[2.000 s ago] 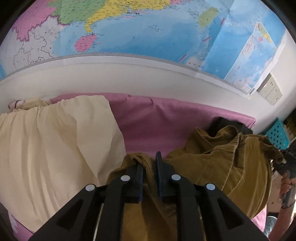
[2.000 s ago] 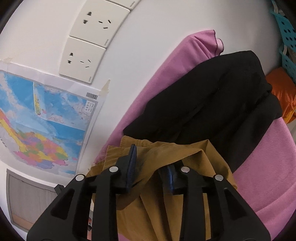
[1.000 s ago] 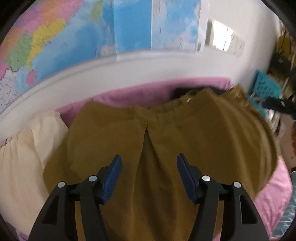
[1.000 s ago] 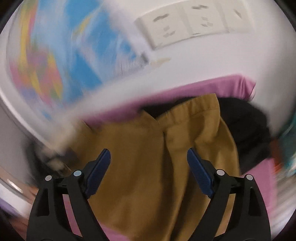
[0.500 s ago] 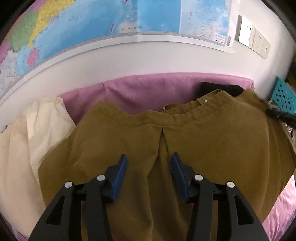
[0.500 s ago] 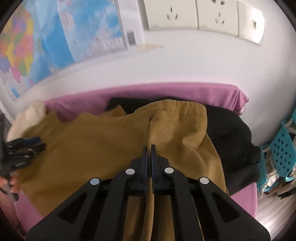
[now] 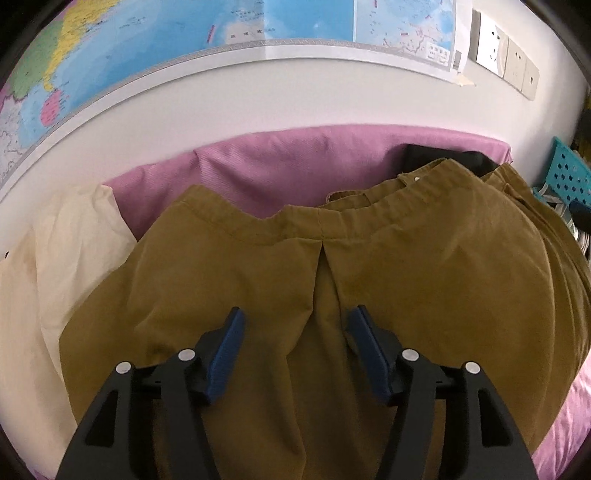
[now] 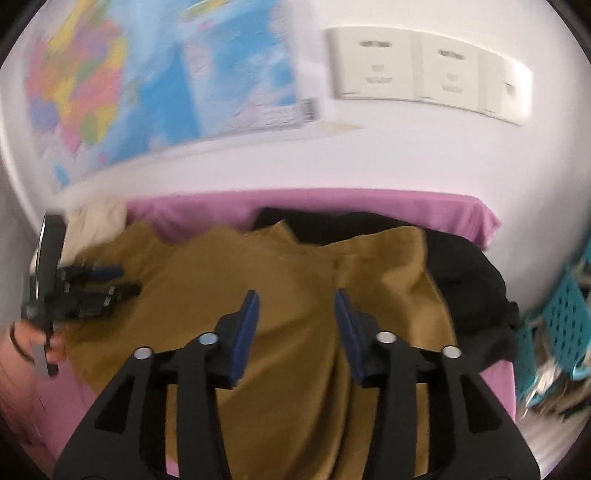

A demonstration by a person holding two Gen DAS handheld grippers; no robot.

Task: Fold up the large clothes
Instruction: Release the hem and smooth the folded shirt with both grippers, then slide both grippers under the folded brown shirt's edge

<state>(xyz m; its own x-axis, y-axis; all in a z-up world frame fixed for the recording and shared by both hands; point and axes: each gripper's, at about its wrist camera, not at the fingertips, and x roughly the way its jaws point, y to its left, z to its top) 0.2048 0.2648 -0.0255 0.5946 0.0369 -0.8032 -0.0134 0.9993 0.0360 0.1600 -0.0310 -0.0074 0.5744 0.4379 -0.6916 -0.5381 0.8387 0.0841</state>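
— Jaws? 
— My left gripper (image 7: 295, 325) and right gripper (image 8: 295, 314) both part-open, pads clear of cloth, gripping nothing; both have just been opening.
— The garment? 
— Mustard trousers (image 7: 369, 280) spread over the pink sheet (image 7: 295, 155), waistband toward the back edge by the wall. Cream cloth (image 7: 55, 258) at left edge, black garment (image 8: 461, 266) near back right corner.

A home room: wall map (image 7: 229, 26), sockets (image 8: 424, 70), clothes heaped on pink-covered surface (image 7: 295, 158).
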